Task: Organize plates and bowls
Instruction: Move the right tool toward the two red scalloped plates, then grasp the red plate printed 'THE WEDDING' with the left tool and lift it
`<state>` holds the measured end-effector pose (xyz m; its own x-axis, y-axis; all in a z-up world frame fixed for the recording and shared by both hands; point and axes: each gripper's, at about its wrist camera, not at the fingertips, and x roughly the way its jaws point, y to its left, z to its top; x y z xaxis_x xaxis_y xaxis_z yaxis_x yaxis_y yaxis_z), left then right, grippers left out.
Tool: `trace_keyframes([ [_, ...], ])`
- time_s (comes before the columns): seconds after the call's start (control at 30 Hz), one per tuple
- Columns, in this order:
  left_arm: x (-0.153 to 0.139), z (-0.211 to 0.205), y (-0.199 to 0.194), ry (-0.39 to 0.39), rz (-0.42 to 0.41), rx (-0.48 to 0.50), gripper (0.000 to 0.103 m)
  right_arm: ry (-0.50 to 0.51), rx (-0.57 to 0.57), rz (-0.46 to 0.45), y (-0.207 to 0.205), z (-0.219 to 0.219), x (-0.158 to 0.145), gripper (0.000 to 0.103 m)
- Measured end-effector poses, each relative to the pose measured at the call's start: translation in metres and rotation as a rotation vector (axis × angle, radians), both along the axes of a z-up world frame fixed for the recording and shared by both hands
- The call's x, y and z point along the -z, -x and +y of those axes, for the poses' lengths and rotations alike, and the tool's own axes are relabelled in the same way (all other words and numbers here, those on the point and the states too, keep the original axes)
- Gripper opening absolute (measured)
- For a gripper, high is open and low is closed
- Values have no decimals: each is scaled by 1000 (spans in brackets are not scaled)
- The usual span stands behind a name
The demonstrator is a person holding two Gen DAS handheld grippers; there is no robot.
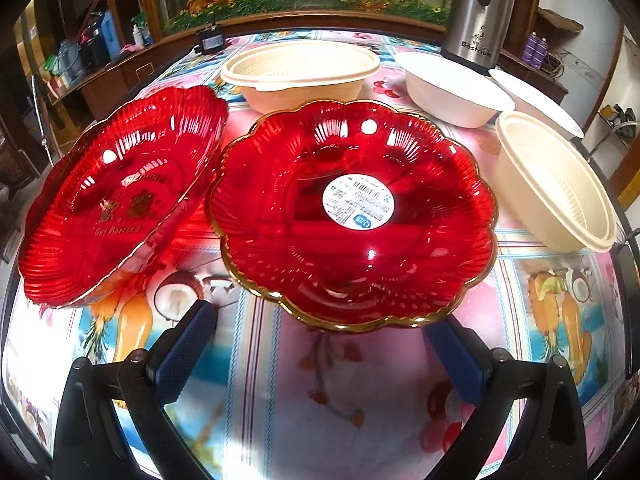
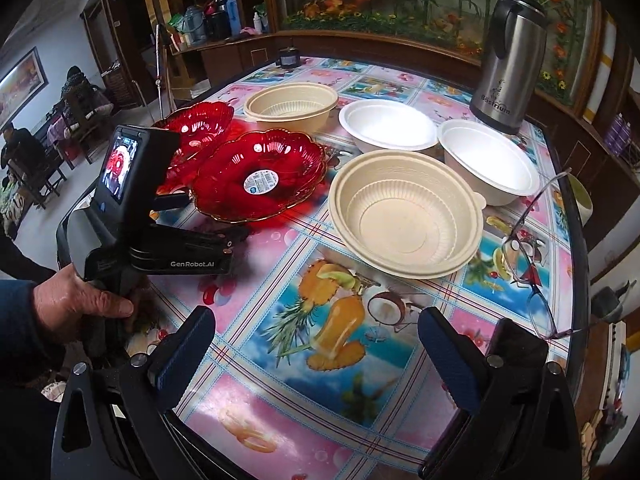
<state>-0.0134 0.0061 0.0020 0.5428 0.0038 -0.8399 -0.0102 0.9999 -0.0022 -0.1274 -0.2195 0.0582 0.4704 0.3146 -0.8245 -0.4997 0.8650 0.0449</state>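
Two red scalloped glass plates lie side by side on the table. The one with a white sticker sits straight ahead of my left gripper. That gripper is open, its blue fingertips either side of the plate's near gilt rim and holding nothing. The other red plate lies to its left, tilted. Two beige ribbed bowls and two white bowls stand further right. My right gripper hovers open over the tablecloth, short of the near beige bowl.
A steel thermos stands at the far right corner. Spectacles lie near the table's right edge. A hand holds the left gripper's handle. A small black device rests at the far edge. People sit in the background on the left.
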Motion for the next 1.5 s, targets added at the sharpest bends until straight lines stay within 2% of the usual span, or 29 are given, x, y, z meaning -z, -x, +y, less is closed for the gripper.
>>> trace_keyframes([
  [0.23,0,3,16,-6,14,-25,103,1,-15,11,-2,6,3,103],
  [0.33,-3,0,27,-52,3,-27,103,-2,-17,15,-3,8,4,103],
  [0.53,-18,10,44,-77,-16,-32,103,-28,-21,41,-11,16,4,103],
  [0.87,-51,56,66,-92,-77,-120,103,-96,-33,61,-45,50,-10,101],
  [1.1,-64,96,77,-82,-85,-199,103,-155,-61,134,-76,89,-11,97],
  [1.2,-68,116,73,-44,-75,-222,103,-162,-68,169,-90,105,-8,90],
  [1.27,-76,138,69,-4,-74,-256,103,-164,-88,194,-99,118,-8,76],
  [1.33,-85,164,63,44,-85,-303,103,-163,-94,206,-110,131,-9,71],
  [1.4,-92,189,56,99,-96,-331,102,-178,-96,216,-124,144,-10,70],
  [1.47,-96,211,43,130,-95,-353,95,-184,-94,219,-137,156,-11,59],
  [1.5,-97,218,37,138,-90,-356,86,-184,-98,224,-145,165,-10,55],
])
